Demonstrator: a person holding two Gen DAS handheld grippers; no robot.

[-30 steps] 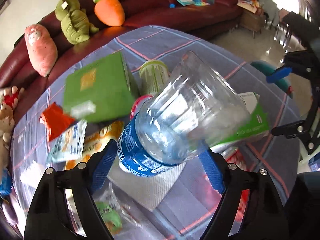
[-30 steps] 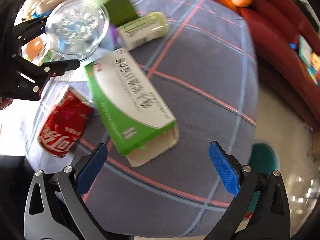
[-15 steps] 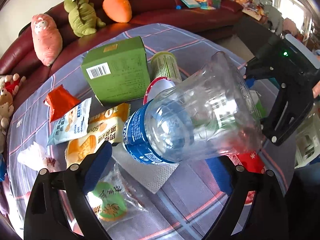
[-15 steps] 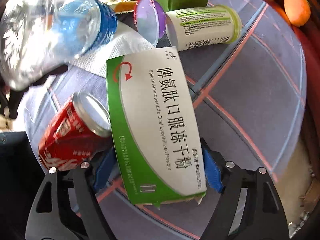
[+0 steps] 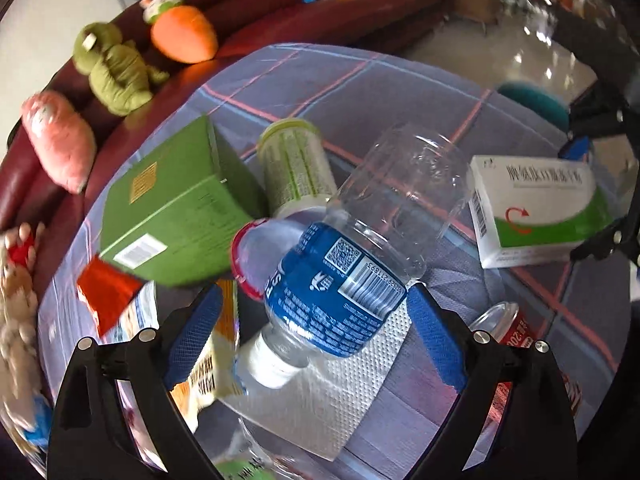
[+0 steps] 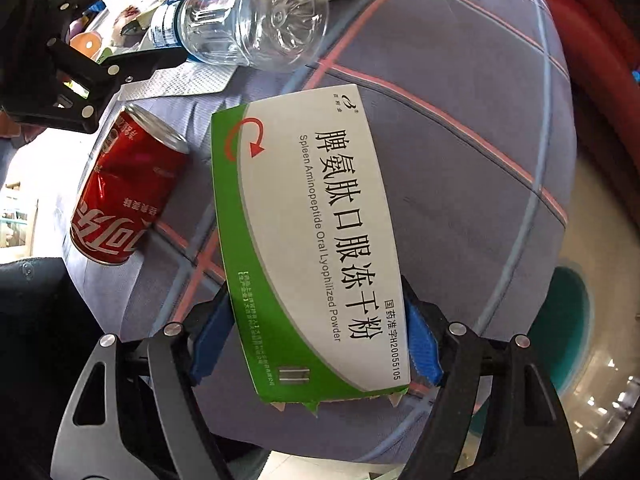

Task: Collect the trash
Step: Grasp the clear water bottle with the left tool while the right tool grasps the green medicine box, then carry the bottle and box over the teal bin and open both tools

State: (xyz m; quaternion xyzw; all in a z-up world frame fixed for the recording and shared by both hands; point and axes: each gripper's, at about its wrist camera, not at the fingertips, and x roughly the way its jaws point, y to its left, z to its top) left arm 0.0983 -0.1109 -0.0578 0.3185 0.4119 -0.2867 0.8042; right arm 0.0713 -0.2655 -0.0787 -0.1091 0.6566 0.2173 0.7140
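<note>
Through my left wrist camera, my left gripper (image 5: 314,334) straddles the clear water bottle (image 5: 352,248), my jaws having just spread wider; the right pad touches its blue label, the left pad (image 5: 192,330) stands clear, so I judge it is not clamped. The bottle lies on a white napkin (image 5: 320,400), with the green carton (image 5: 172,204), a pale green canister (image 5: 296,168), snack packets (image 5: 132,312) and a red soda can (image 5: 508,328) around it on the plaid tablecloth (image 5: 380,88). Through my right wrist camera, my right gripper (image 6: 316,338) has just closed and clamps the white-and-green medicine box (image 6: 316,240), which sits beside the soda can (image 6: 128,188), the bottle (image 6: 244,20) beyond. No bin is in view; nearly all the litter looks uncollected to me.
</note>
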